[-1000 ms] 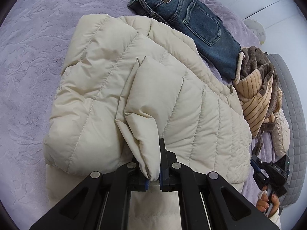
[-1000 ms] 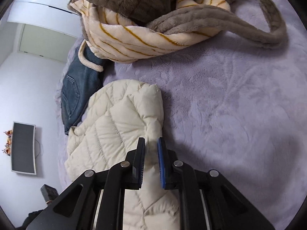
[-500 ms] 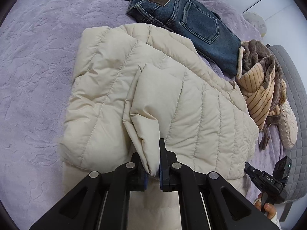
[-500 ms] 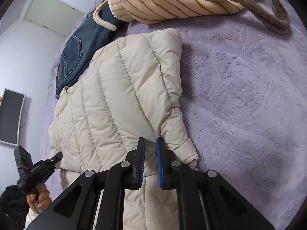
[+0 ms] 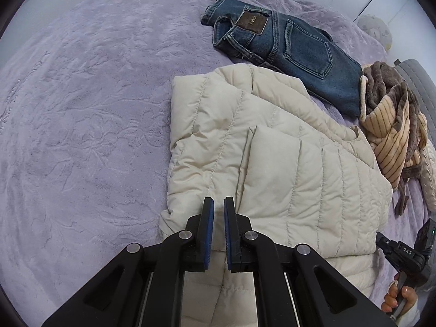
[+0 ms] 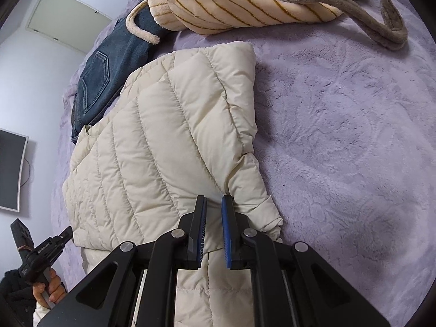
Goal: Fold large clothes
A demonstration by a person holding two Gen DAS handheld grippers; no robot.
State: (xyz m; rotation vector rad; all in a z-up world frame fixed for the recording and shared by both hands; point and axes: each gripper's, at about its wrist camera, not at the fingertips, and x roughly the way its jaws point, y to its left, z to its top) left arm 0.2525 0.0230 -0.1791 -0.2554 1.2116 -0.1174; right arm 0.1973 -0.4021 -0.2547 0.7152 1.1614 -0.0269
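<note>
A cream quilted puffer jacket (image 5: 272,163) lies on the lilac bed cover (image 5: 81,136), with one sleeve (image 5: 275,160) folded flat across its body. Just above the jacket's near edge, my left gripper (image 5: 217,200) is shut, and no fabric is between its blue pads. In the right wrist view the same jacket (image 6: 163,136) fills the left half. My right gripper (image 6: 214,197) is over the other sleeve (image 6: 245,190) at the jacket's right edge. Its jaws are shut to a narrow slit and hold nothing.
Blue jeans (image 5: 286,43) lie beyond the jacket. A striped plush robe with a brown belt (image 6: 231,2) is heaped beside them. A hand (image 5: 397,299) holds the other gripper at the lower right. Bare bed cover (image 6: 340,136) spreads to the right of the jacket.
The sleeve that my left gripper pinched is out of its jaws and lies flat on the jacket; that gripper has lifted and pulled back. My right gripper slid over the jacket's right edge.
</note>
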